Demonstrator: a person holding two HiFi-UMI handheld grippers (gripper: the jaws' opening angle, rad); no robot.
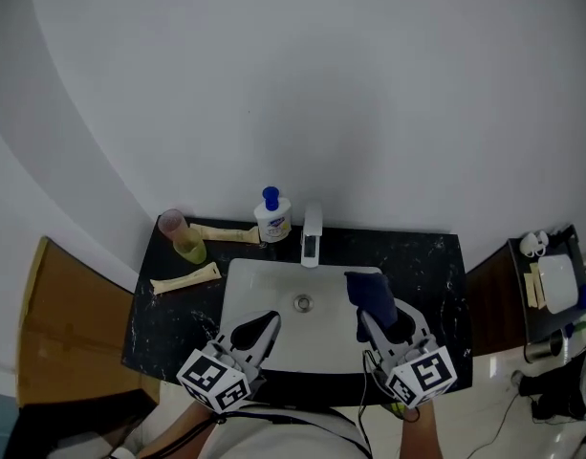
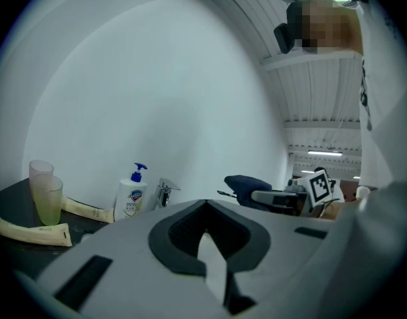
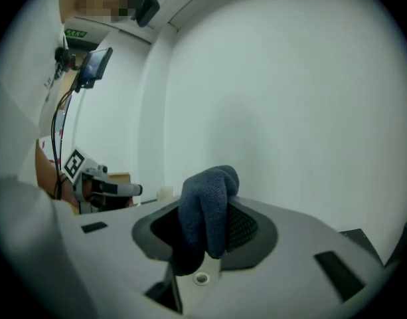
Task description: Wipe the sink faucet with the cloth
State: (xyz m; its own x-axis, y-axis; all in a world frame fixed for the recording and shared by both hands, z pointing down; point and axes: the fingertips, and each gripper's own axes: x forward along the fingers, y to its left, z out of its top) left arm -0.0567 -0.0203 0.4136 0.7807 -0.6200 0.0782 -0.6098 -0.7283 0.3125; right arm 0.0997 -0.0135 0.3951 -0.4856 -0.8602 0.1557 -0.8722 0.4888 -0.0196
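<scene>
Blue cloth [image 3: 206,201], seemingly pinched in right claw [image 1: 375,316]

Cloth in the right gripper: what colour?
Dark blue cloth, knit-textured; clearest in the right gripper view.

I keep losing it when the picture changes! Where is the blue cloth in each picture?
Head view: the blue cloth is low, right of the middle, held by the right gripper.
Left gripper view: small, just right of the middle.
Right gripper view: big, in the middle, pinched between the jaws.
Shared landmark: the white wall behind it everywhere.
</scene>
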